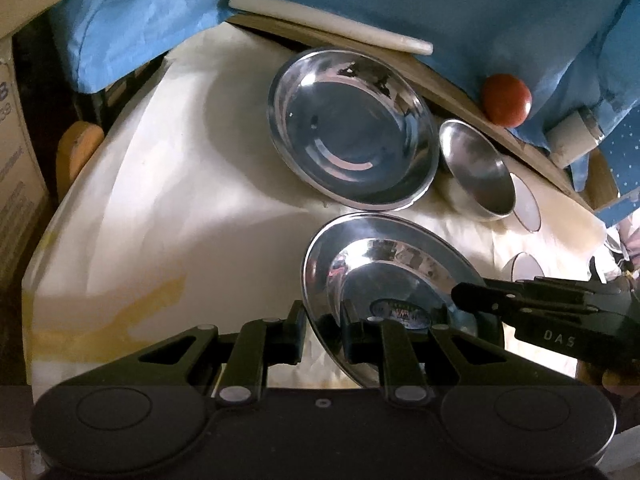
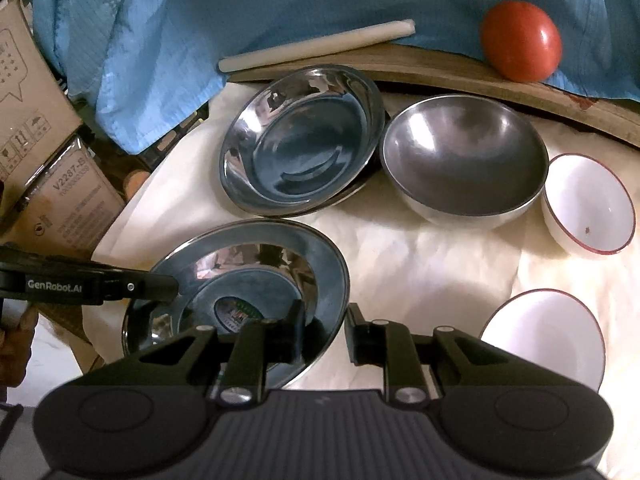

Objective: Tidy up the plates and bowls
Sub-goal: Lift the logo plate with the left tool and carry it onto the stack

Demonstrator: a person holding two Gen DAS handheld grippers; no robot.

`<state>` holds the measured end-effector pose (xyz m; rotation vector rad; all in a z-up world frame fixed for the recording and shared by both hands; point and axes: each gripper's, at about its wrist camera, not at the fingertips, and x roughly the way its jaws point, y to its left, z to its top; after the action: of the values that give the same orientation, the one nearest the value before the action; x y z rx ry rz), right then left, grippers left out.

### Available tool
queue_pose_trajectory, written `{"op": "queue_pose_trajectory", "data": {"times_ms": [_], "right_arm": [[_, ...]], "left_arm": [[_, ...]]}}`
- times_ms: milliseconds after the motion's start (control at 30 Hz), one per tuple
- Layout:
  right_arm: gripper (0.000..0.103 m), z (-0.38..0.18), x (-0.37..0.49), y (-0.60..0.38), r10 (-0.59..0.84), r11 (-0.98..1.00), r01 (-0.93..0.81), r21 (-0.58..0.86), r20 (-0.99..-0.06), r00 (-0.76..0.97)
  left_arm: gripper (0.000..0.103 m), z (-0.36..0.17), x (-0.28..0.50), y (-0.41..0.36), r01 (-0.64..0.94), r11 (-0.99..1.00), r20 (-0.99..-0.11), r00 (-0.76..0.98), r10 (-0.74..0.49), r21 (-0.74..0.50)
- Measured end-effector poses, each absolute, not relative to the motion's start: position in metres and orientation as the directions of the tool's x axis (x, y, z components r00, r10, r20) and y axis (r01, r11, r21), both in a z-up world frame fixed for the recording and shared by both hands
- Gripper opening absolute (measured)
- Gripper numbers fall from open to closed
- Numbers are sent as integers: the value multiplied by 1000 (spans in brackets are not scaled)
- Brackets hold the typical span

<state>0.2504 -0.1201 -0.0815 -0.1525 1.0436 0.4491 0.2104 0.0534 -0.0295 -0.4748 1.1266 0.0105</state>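
A steel plate with a sticker (image 1: 384, 272) (image 2: 256, 272) lies near me on the white cloth. My left gripper (image 1: 323, 334) straddles its left rim, and my right gripper (image 2: 325, 330) straddles its right rim; both jaws stand apart around the rim, not clamped. Each gripper shows in the other's view, the right one (image 1: 472, 294) and the left one (image 2: 168, 284) at the plate's edge. Behind stand a deeper steel plate (image 1: 352, 128) (image 2: 300, 140), a steel bowl (image 1: 478, 168) (image 2: 464, 156) and two white red-rimmed bowls (image 2: 590, 204) (image 2: 544, 336).
A red ball (image 2: 520, 40) and a white rod (image 2: 316, 46) lie on blue cloth (image 2: 240, 0) behind a wooden board edge (image 2: 440, 68). Cardboard boxes (image 2: 60, 184) stand at the left. The white cloth (image 1: 160, 200) is bare to the left of the plates.
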Motion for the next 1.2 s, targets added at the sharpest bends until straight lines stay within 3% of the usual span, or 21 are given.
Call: {"op": "queue_pose_trajectory", "data": {"times_ms": [333,633,1200], "right_arm": [[24,-78,238,-128,264,914,-398,80,-862,433],[23,-63,235,-134,255,929,-364,58,-814,521],[23,-49,306,-105,261,932,-360,40,-764,591]], "left_arm": [[19,-32,215,46,-197,912,-872,417,-255,-361],[16,-18,224,47,-168,902,-819,507,-267,-398],[15,-8,293,79,-222,898,-757,634,-162,-378]]}}
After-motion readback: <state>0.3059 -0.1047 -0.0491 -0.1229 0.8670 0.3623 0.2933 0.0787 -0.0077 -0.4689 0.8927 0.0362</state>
